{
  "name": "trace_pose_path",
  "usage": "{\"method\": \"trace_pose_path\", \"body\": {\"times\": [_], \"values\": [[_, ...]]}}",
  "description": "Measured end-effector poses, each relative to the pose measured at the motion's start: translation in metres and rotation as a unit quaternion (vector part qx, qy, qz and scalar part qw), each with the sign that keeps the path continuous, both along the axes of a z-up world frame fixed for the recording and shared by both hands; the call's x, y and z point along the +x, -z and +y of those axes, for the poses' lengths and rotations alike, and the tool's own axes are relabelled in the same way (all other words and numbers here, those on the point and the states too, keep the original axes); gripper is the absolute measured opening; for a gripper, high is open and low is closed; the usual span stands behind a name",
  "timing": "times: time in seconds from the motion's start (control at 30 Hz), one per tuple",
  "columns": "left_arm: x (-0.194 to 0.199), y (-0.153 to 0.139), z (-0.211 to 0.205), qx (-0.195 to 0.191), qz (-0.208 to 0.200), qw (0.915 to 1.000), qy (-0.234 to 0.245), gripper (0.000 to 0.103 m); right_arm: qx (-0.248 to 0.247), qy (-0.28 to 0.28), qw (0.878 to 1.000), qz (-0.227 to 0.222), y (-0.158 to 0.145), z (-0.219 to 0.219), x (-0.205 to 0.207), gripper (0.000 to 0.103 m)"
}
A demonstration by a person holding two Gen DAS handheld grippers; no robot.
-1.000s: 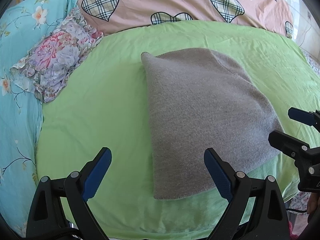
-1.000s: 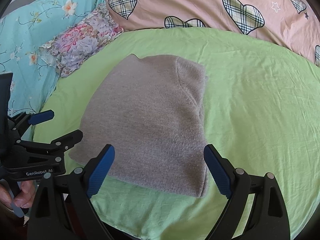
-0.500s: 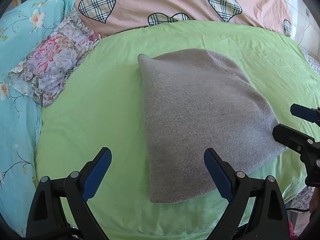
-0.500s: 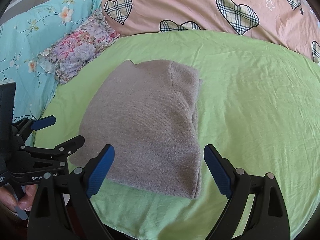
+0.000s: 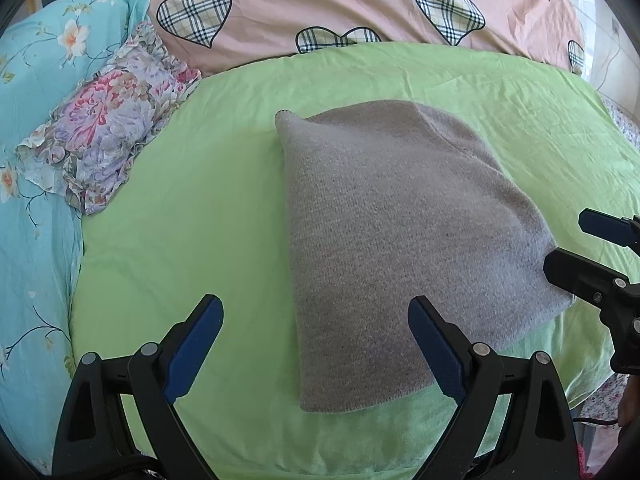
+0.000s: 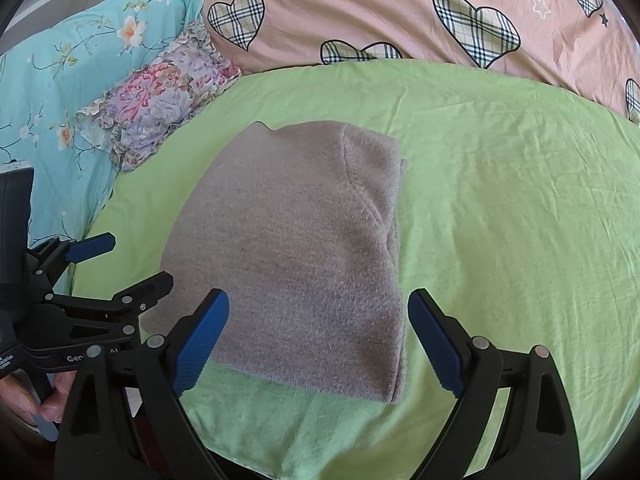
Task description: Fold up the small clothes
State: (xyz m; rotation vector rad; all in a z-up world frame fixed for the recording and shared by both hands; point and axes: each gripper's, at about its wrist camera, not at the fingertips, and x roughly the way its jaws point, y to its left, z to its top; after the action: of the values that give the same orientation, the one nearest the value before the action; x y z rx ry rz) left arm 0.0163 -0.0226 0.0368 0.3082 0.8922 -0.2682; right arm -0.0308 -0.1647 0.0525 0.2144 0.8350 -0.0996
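Observation:
A grey knit garment [image 5: 396,232] lies folded into a rough rectangle on the green sheet [image 5: 192,208]; it also shows in the right wrist view [image 6: 296,248], with a folded layer along its right side. My left gripper [image 5: 316,344] is open and empty, held above the garment's near left edge. My right gripper [image 6: 320,340] is open and empty above the garment's near edge. Each gripper shows in the other's view, the right one [image 5: 588,248] and the left one [image 6: 120,264], both with jaws apart.
A floral ruffled pillow [image 5: 108,132] lies at the left of the green sheet. A pink quilt with plaid hearts [image 5: 360,0] lies behind it. Turquoise floral bedding [image 5: 32,208] runs down the left. The bed's near edge is just below the grippers.
Both grippers have drawn back slightly toward the near edge and stay open. The garment has not moved.

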Motion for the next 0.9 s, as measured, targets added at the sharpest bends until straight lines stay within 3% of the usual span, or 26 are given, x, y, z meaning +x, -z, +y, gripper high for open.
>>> {"method": "trace_pose_path", "body": {"times": [0.33,0.53,0.9], "values": [[0.005,0.0,0.0,0.0,-0.001,1.0,-0.001,0.094,0.003,0.0,1.0,-0.001,-0.002,-0.001,0.005,0.092],[0.007,-0.004,-0.001,0.003,-0.022,0.9998,0.0,0.094,0.007,-0.001,1.0,-0.006,-0.006,-0.004,0.012,0.092],[0.026,-0.003,0.004,-0.005,-0.007,0.9998,-0.018,0.094,0.014,0.005,1.0,-0.004,-0.003,-0.011,0.023,0.092]]}}
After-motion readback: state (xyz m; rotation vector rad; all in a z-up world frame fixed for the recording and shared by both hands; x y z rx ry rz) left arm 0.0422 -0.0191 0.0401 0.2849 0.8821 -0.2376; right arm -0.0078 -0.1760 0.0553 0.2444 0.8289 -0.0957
